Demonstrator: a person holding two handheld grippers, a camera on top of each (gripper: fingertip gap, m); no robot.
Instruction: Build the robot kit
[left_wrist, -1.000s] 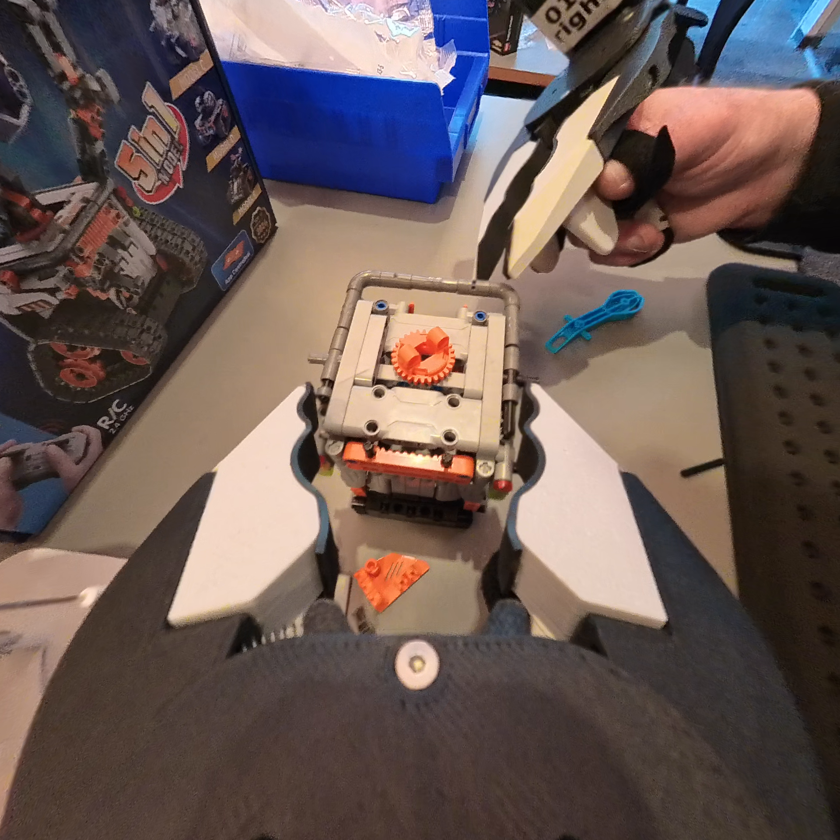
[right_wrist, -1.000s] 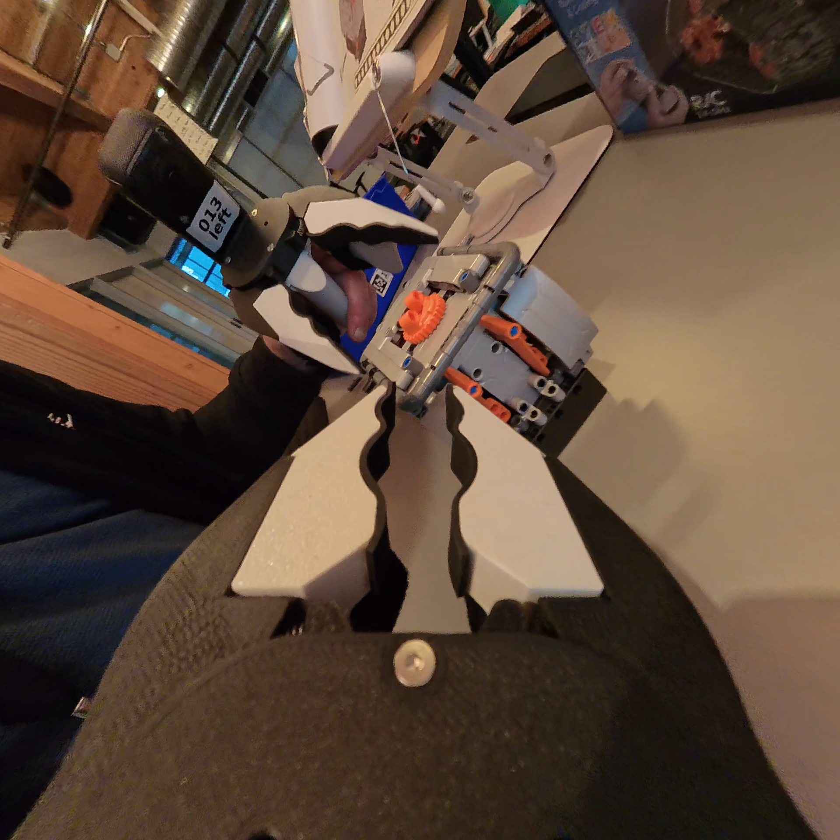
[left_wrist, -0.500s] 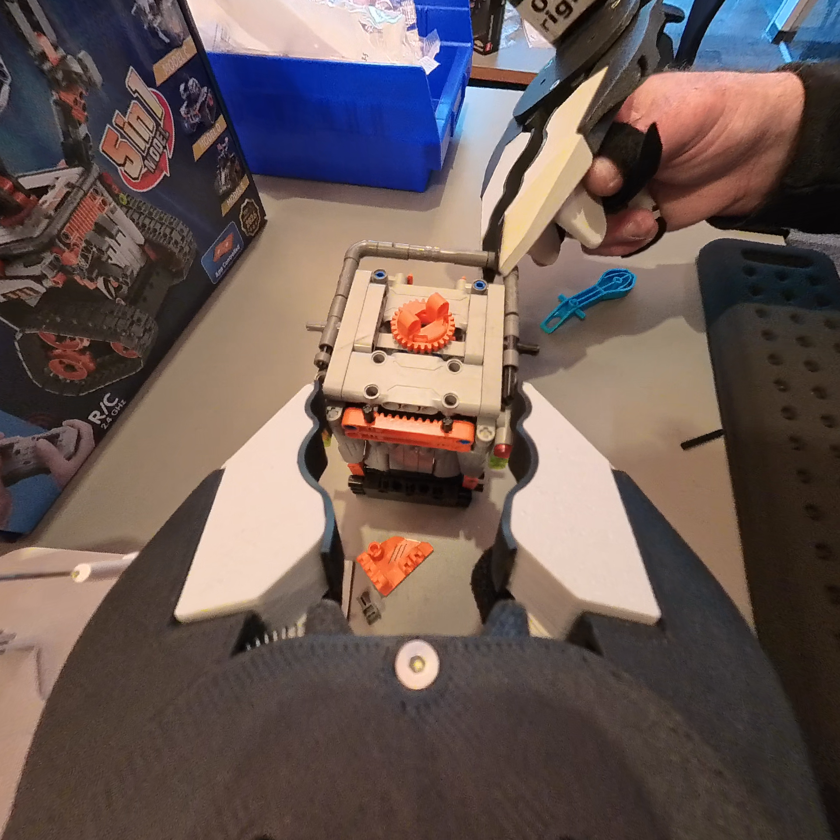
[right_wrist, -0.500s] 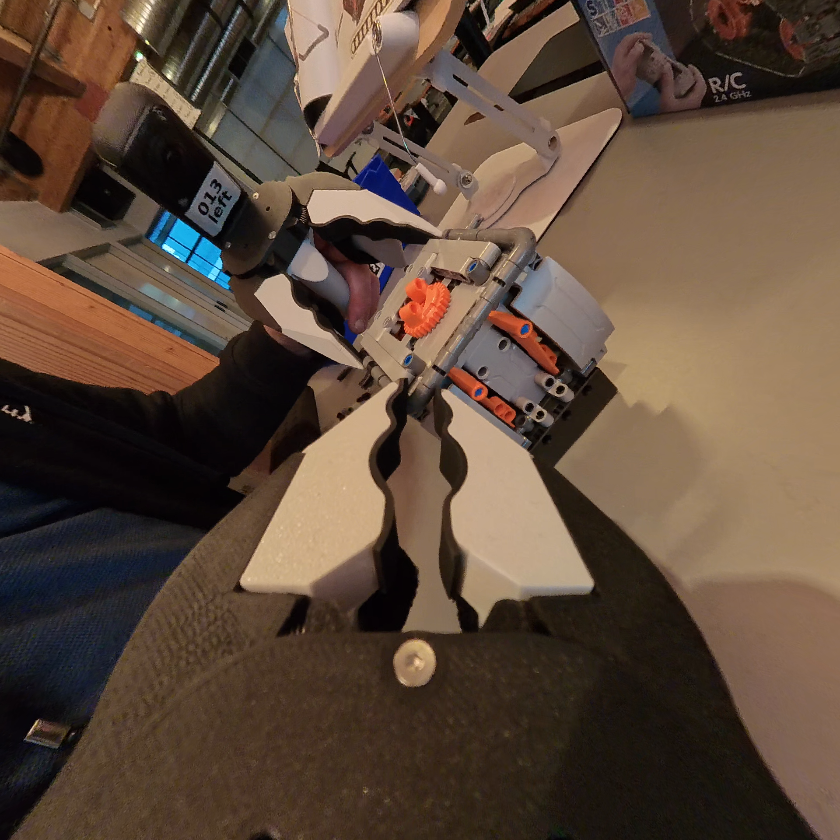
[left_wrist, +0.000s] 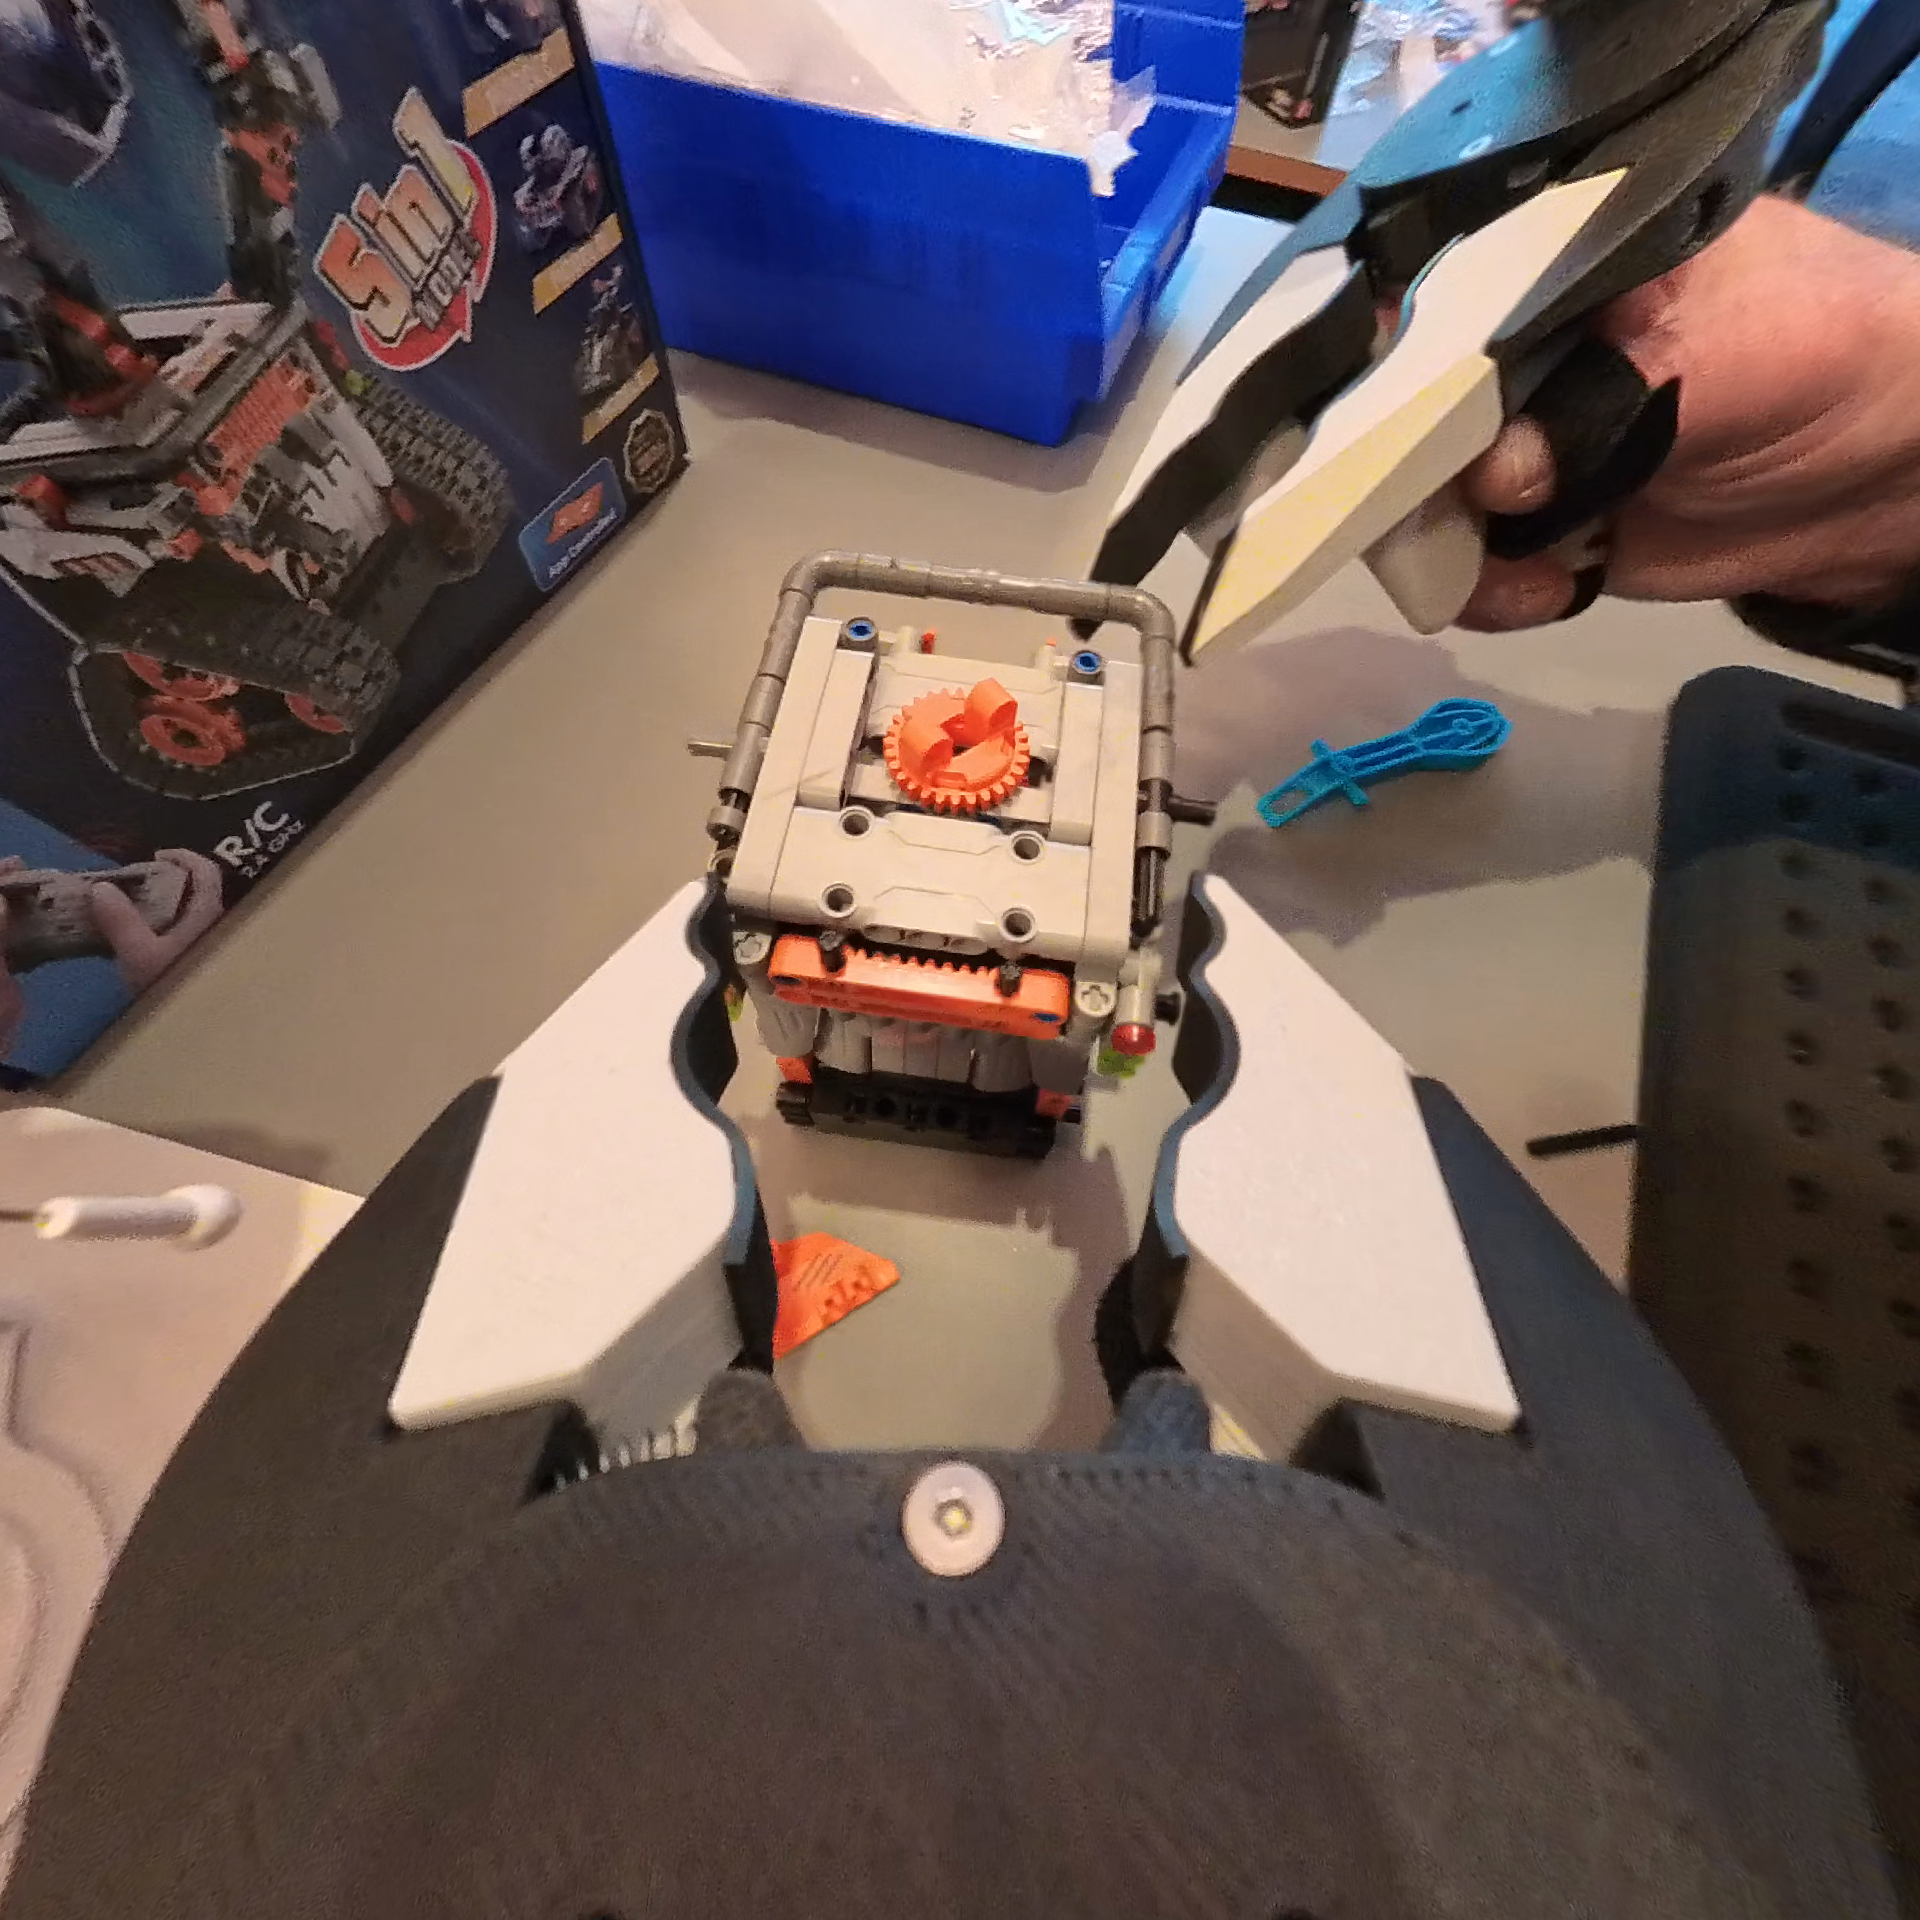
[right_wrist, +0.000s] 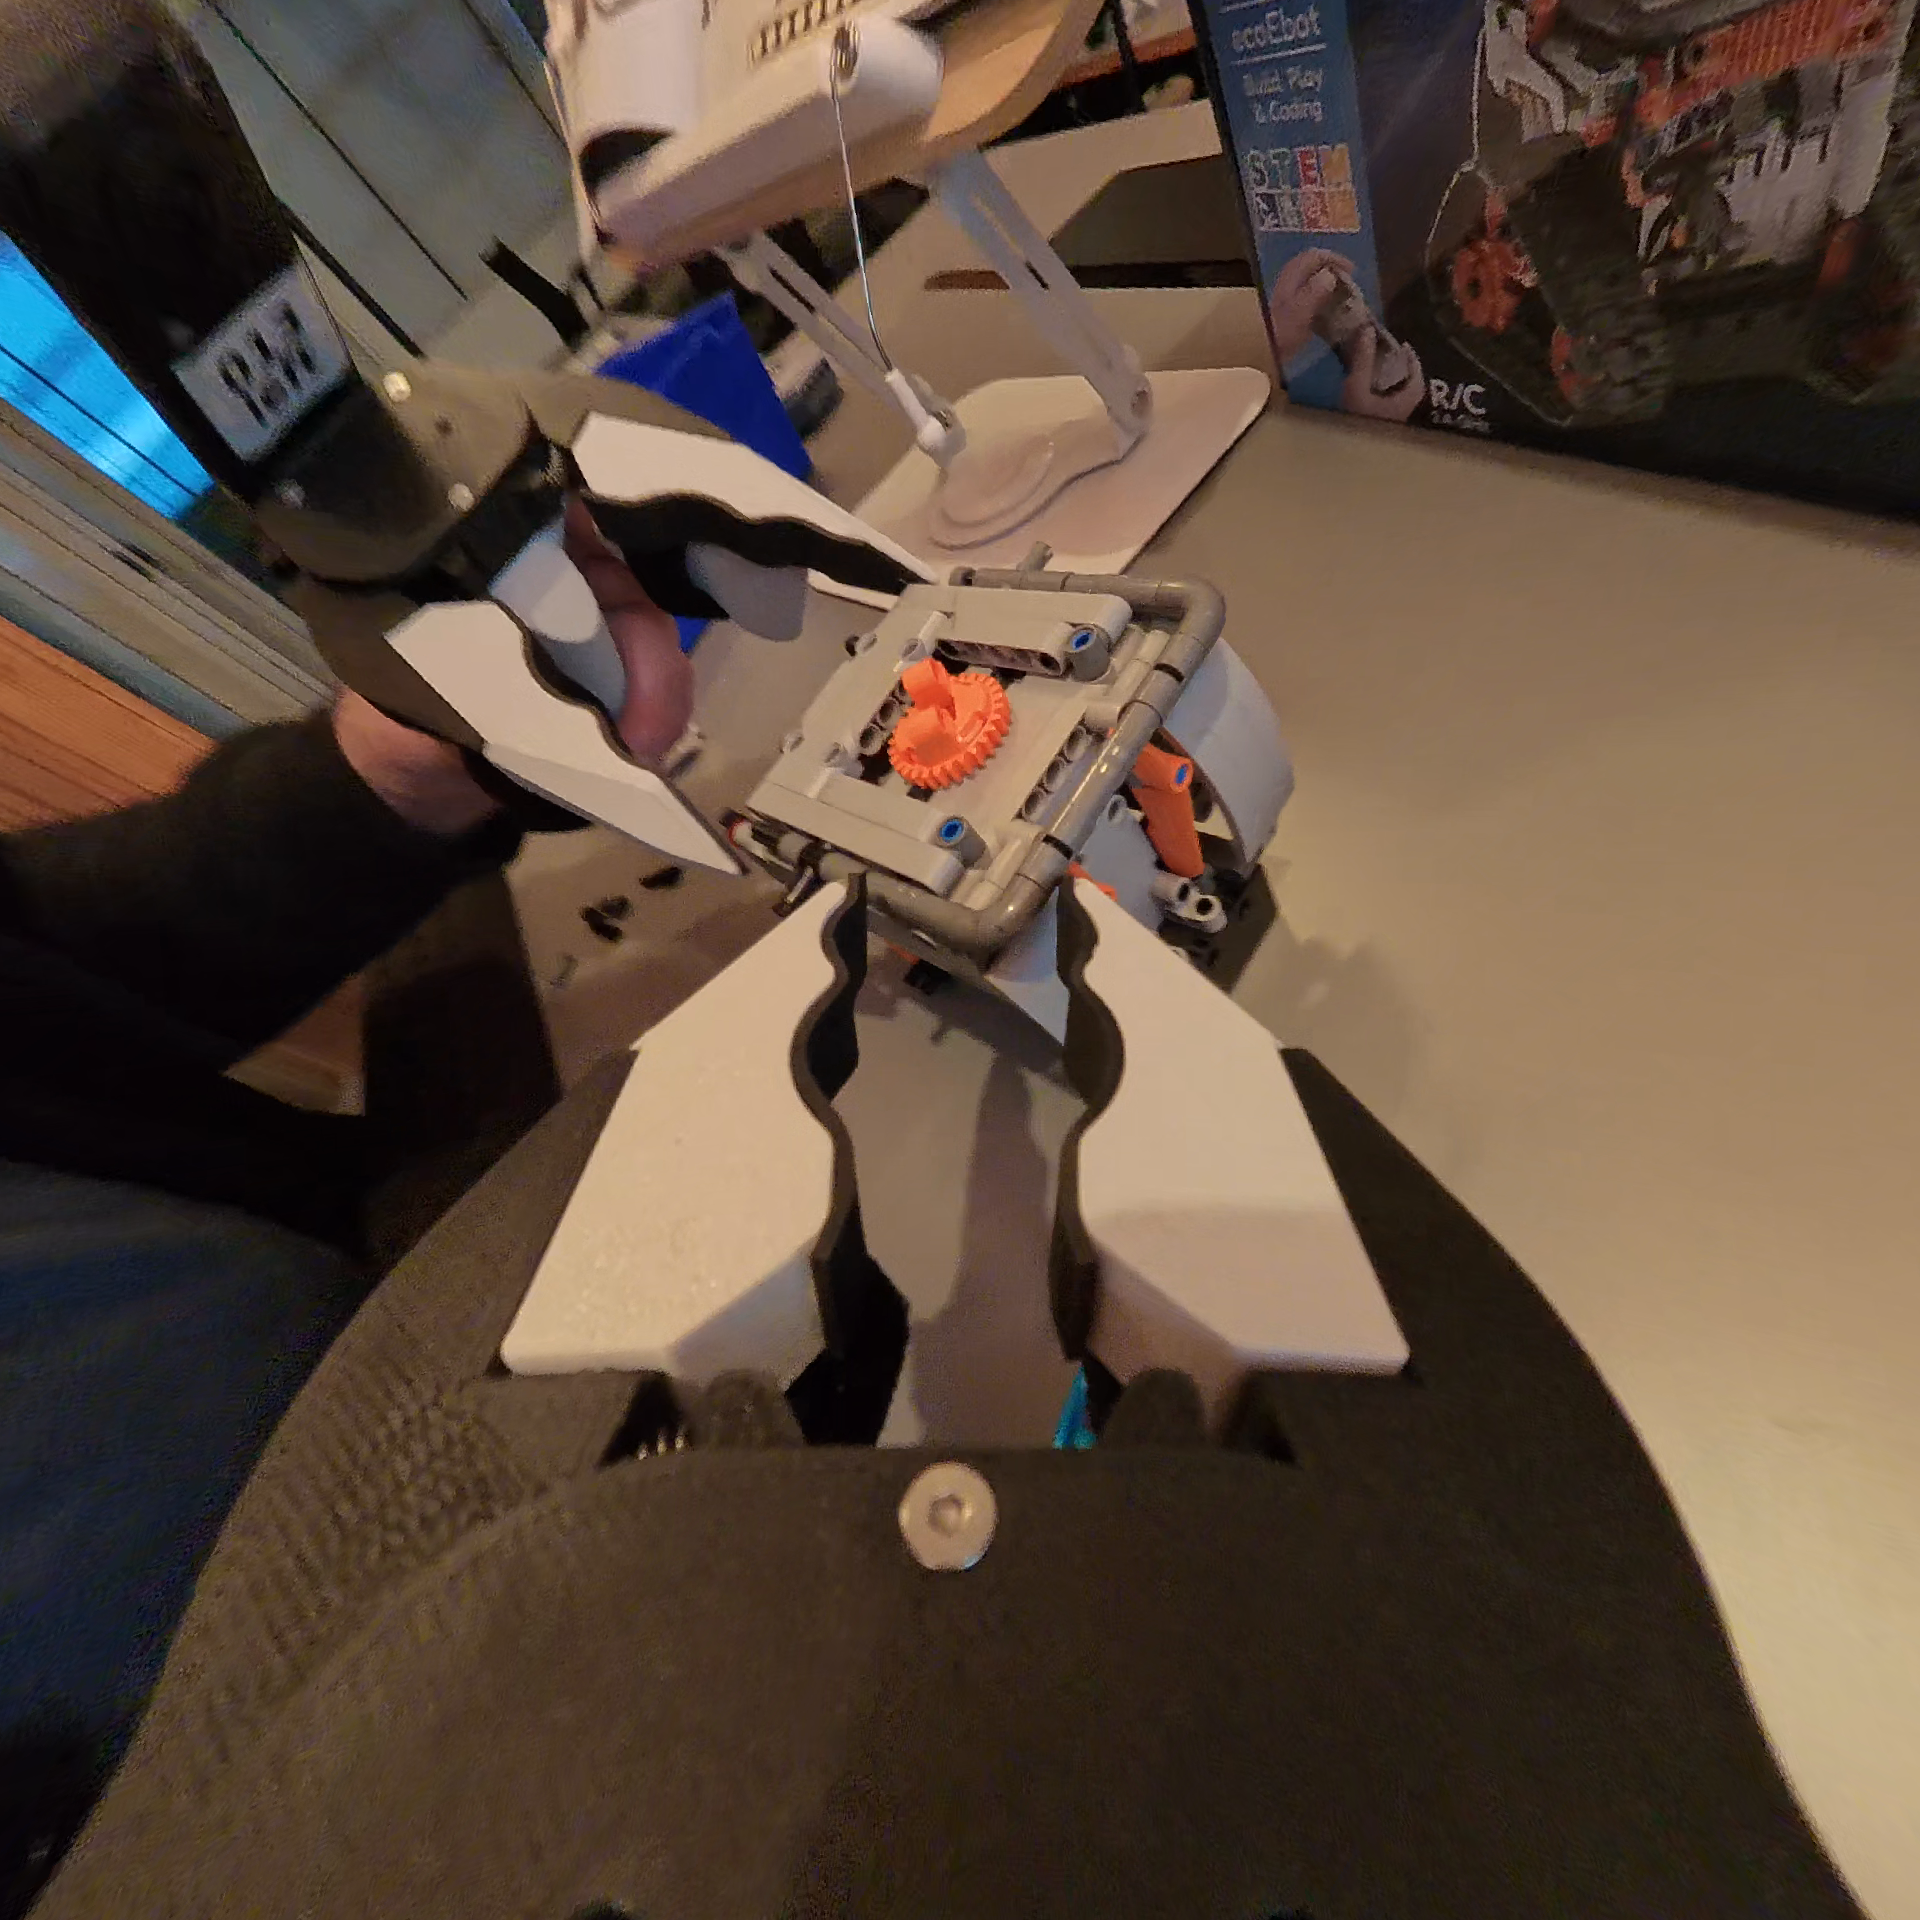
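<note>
A: How is the left hand-held gripper (left_wrist: 951, 914) seen?

B: It is seen spread wide, with its jaws set on either side of a grey brick-built model (left_wrist: 935, 831). Whether the model is actually touched by the fingers cannot be told.

A: And the right hand-held gripper (right_wrist: 961, 904)?

B: Its jaws are parted, with a corner of the grey tube frame (right_wrist: 1122, 769) found at the fingertips; no grip on it is seen. In the left wrist view the same gripper (left_wrist: 1153, 613) is held in a hand (left_wrist: 1714, 457), just beside the far right corner of the model.

A: Where is the model placed?

B: It stands upright on the grey worktop (left_wrist: 582, 790), with an orange gear (left_wrist: 956, 743) set in its top.

A: What is found round about?

B: An orange flat piece (left_wrist: 826, 1294) lies under the left gripper, and a light blue tool (left_wrist: 1382, 764) lies to the right of the model. A printed toy box (left_wrist: 260, 468) stands on the left, a blue bin (left_wrist: 883, 239) behind, and a white lamp base (right_wrist: 1049, 478) is shown in the right wrist view.
</note>
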